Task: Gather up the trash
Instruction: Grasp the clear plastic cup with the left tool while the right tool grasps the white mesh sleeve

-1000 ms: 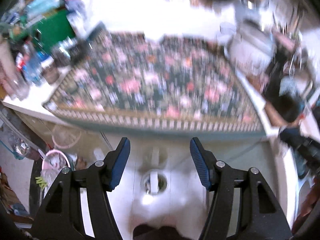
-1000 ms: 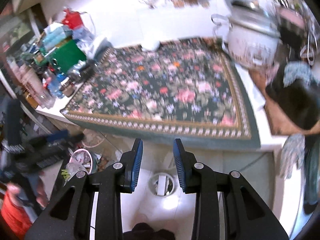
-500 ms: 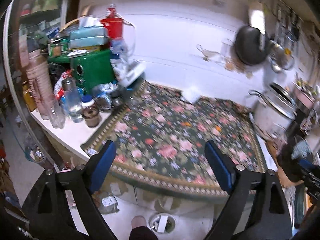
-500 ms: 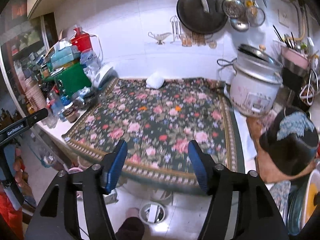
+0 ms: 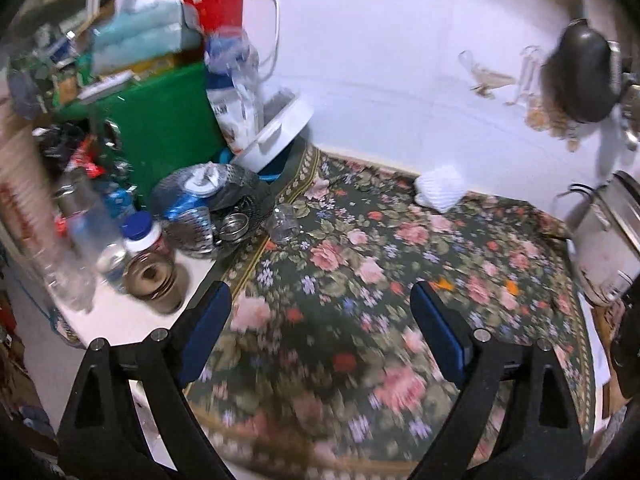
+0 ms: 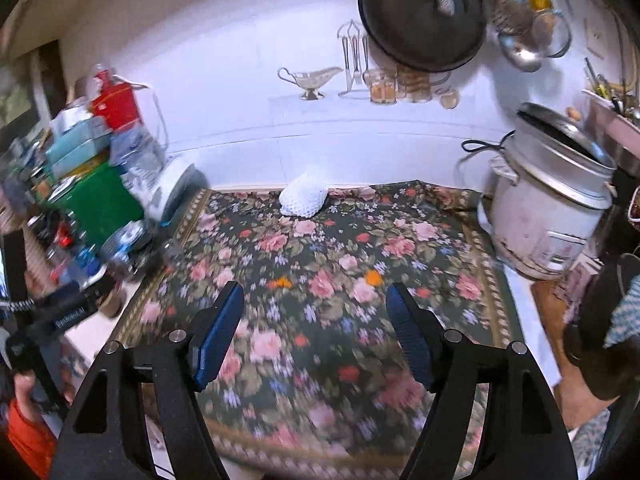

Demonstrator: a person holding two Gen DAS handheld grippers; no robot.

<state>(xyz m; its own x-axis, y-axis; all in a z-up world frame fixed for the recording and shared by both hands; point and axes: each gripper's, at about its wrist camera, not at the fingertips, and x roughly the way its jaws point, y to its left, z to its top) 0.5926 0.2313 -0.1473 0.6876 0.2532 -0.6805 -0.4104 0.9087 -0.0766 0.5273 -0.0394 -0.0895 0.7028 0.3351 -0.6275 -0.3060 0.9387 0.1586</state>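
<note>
A crumpled white net wad (image 6: 303, 199) lies at the back of the floral cloth (image 6: 328, 264), against the wall; it also shows in the left wrist view (image 5: 440, 191). Two small orange scraps (image 6: 374, 276) lie mid-cloth, also in the left wrist view (image 5: 444, 285). A small clear cup (image 5: 285, 225) lies on the cloth's left edge. My left gripper (image 5: 322, 332) is open and empty above the cloth's front left. My right gripper (image 6: 314, 330) is open and empty above the cloth's front middle. The left gripper's body shows at the far left of the right view (image 6: 60, 312).
A green box (image 5: 160, 128), bottles, jars (image 5: 150, 264) and metal strainers (image 5: 216, 208) crowd the counter's left end. A white rice cooker (image 6: 548, 216) stands at the right. A black pan (image 6: 420, 16) and utensils hang on the wall.
Both grippers have risen from facing the floor and counter front to look over the counter, moved closer to the cloth, and both jaws have opened wider.
</note>
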